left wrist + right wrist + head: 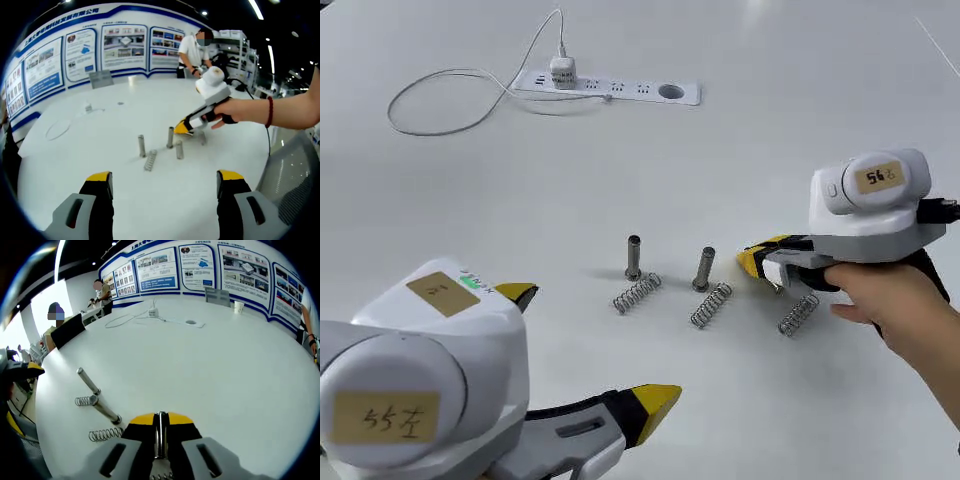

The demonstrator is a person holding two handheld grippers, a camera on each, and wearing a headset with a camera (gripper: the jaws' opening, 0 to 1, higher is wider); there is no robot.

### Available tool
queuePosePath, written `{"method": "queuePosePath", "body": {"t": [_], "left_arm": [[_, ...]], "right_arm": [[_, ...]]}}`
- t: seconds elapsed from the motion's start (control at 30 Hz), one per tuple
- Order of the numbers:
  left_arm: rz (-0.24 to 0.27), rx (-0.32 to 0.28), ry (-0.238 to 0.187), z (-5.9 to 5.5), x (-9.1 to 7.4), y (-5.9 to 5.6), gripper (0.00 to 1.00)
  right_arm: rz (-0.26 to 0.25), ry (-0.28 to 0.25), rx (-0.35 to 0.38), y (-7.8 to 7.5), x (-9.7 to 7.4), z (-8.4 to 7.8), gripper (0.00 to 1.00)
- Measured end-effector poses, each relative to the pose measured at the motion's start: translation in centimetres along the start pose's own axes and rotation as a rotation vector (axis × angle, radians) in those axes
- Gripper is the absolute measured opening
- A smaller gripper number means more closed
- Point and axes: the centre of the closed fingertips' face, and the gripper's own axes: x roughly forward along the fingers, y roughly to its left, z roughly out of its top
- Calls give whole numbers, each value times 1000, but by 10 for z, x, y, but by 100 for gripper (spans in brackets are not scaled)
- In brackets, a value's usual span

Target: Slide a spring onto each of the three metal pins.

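Mid-right, the right gripper [756, 262] clamps one metal pin [160, 435], the left gripper [585, 346] at lower left gapes empty; two pins [633, 257] stand centre-frame among three loose springs [637, 292], so steady the held pin before threading a spring.

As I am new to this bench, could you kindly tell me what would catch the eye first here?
The right gripper stands out at the right, its jaws shut on a metal pin. At the middle of the white table, two more pins stand upright, with three springs lying by them. The left gripper hangs open, near left.
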Motion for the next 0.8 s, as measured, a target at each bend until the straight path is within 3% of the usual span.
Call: {"method": "queuePosePath", "body": {"t": [0.3,0.8], "left_arm": [[-3,7,-7,2,0,-2,87],[-7,14,-45,11,-6,-6,87]], "right_arm": [[-3,-53,6,1,-16,15,9],[-31,-74,-30,4,-39,15,9]]}}
